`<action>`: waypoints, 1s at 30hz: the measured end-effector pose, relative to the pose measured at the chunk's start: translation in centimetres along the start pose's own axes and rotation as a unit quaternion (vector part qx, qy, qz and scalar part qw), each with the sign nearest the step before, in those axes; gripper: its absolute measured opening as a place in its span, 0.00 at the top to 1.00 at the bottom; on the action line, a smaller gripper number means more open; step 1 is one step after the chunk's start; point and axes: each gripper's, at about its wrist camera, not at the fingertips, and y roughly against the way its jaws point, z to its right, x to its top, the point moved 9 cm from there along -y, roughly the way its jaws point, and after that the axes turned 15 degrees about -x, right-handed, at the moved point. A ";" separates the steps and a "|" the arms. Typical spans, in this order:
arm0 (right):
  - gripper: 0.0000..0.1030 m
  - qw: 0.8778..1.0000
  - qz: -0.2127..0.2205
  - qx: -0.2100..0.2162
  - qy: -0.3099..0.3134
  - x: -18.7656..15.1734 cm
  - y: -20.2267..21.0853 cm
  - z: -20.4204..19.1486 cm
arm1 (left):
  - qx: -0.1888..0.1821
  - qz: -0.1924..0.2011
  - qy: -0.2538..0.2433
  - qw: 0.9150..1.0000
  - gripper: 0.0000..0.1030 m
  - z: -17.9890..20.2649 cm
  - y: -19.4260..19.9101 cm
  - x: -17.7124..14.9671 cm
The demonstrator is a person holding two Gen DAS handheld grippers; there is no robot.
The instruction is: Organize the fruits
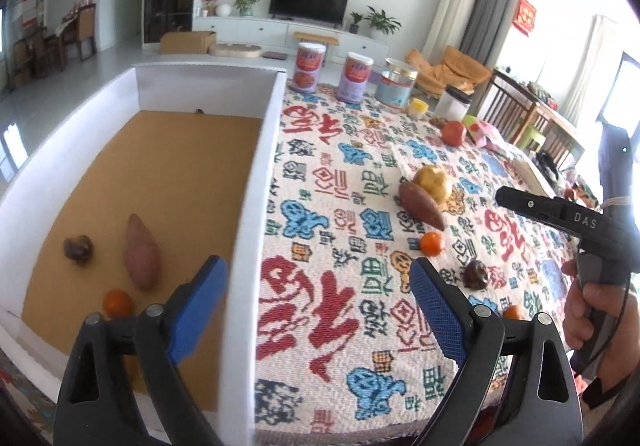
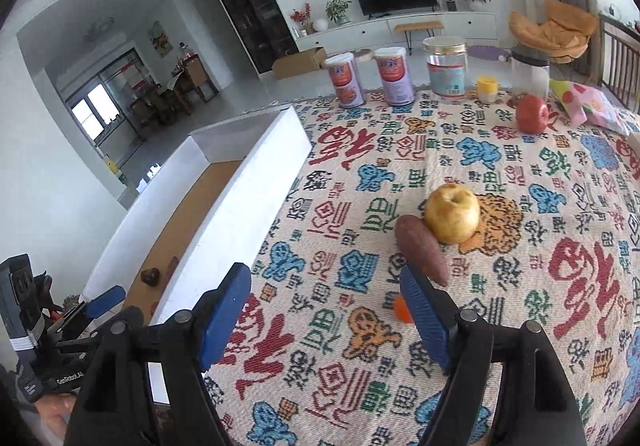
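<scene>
A white box [image 1: 256,174] with a brown floor stands on the left of the patterned tablecloth. In it lie a sweet potato [image 1: 141,252], a dark brown fruit [image 1: 79,249] and an orange [image 1: 118,303]. On the cloth lie a yellow apple [image 2: 452,217] touching a second sweet potato [image 2: 422,249], a small orange [image 1: 432,243], a dark fruit [image 1: 475,275] and a red apple [image 2: 532,113]. My left gripper [image 1: 316,306] is open and empty, straddling the box's right wall. My right gripper [image 2: 326,320] is open and empty, just short of the sweet potato.
Two purple cans [image 2: 345,80], a clear jar [image 2: 446,68], a small yellow cup [image 2: 487,88] and a white jar [image 1: 452,102] stand along the table's far edge. A pink wrapper [image 2: 592,106] lies at the far right. Another small orange [image 1: 512,312] lies near my left gripper.
</scene>
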 end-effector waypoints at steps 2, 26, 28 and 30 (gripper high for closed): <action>0.25 0.998 -0.006 -0.052 -0.029 -0.9 -0.6 6.1 | -0.026 -0.025 -0.010 0.999 0.09 2.7 -2.5 -1.0; 0.05 0.927 -0.047 -0.335 -0.164 -8.9 -4.9 32.0 | 0.092 -0.075 -0.035 0.992 0.03 1.0 -18.2 -1.5; 0.04 0.927 -0.047 -0.336 -0.162 -8.9 -5.0 31.9 | 0.089 -0.075 -0.033 0.993 0.03 0.9 -18.2 -1.5; 0.01 0.927 -0.048 -0.334 -0.164 -8.9 -5.1 31.9 | 0.091 -0.076 -0.034 0.992 0.03 1.0 -18.2 -1.5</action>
